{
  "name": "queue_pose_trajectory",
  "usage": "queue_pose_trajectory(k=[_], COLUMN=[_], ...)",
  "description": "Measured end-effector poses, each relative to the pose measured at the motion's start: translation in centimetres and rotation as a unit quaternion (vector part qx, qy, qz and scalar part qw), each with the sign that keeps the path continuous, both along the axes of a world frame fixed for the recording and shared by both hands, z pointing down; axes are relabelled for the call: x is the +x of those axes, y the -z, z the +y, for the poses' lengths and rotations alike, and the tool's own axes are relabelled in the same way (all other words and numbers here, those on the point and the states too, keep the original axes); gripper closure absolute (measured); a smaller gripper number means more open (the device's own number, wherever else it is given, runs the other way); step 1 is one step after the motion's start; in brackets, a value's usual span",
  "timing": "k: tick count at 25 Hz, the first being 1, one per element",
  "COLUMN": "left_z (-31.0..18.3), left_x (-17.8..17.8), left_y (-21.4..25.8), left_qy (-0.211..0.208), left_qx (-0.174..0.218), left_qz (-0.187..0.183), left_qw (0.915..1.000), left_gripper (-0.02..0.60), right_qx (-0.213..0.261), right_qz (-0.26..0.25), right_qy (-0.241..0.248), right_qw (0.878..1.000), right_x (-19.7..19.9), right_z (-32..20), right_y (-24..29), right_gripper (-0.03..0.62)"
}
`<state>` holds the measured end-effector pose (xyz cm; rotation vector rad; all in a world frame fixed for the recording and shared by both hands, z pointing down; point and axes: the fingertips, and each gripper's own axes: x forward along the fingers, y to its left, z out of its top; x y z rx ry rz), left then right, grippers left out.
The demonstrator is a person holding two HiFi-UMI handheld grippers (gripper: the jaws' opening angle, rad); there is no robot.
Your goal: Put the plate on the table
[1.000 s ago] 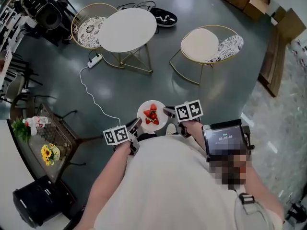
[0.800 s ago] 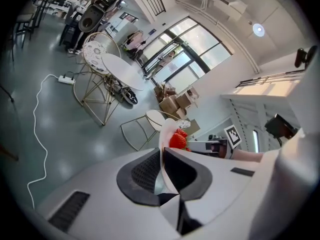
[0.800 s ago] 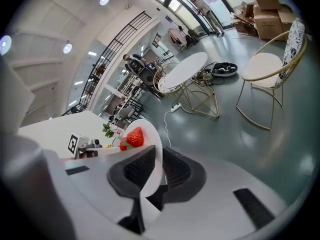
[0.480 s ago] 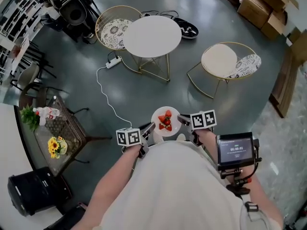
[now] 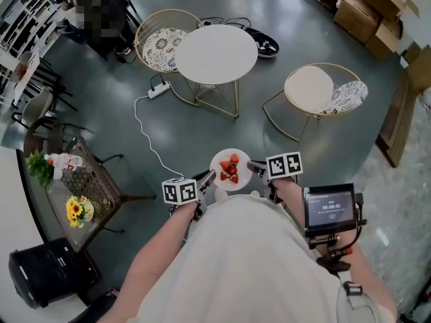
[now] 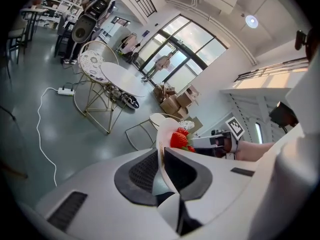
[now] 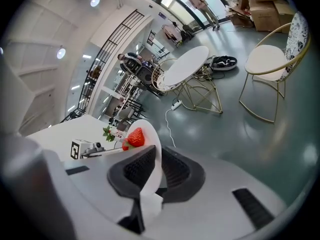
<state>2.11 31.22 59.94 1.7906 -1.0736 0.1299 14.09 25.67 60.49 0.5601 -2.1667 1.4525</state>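
While the person stands on the grey floor, well apart from the round white bench, the plate is up in the air, close in front of the person's chest. Far to the left, a small bench carries yellow flowers and a bottle. A white cord runs across the floor from a power strip that lies beside a gold wire chair, which stands against the round bench's left side.

The left gripper meets the plate's left edge. In the left gripper view its dark ribbed fingers are clamped on the white rim, one on each face of it. The plate sits level between the two grippers and holds red strawberries with green tops. The right gripper takes the opposite edge, and in the right gripper view its fingers are likewise closed on the rim, with a strawberry showing just past them.

Further right, a second gold wire chair with a pale round seat stands apart from the round bench. A small screen is strapped to the person's right forearm. Cardboard boxes sit at the far right edge of the floor.
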Motion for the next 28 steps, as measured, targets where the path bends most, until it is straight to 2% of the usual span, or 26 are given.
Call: queue_pose_trajectory(k=[18, 28], left_z=[-1.5, -1.7], left_x=[-2.5, -2.2], left_y=[0.6, -0.5], left_qy=[0.000, -0.008], left_qx=[-0.010, -0.017], left_qz=[0.016, 0.025], left_qw=[0.9998, 0.9995], left_gripper=[0.558, 0.558], right_qx=[-0.005, -0.012], right_qz=[0.001, 0.009], right_qy=[-0.011, -0.015], right_qw=[1.000, 1.000], right_x=[-2.5, -2.2], right_z=[-1.1, -1.1], right_y=[0.2, -0.6], right_gripper=[0.556, 0.556])
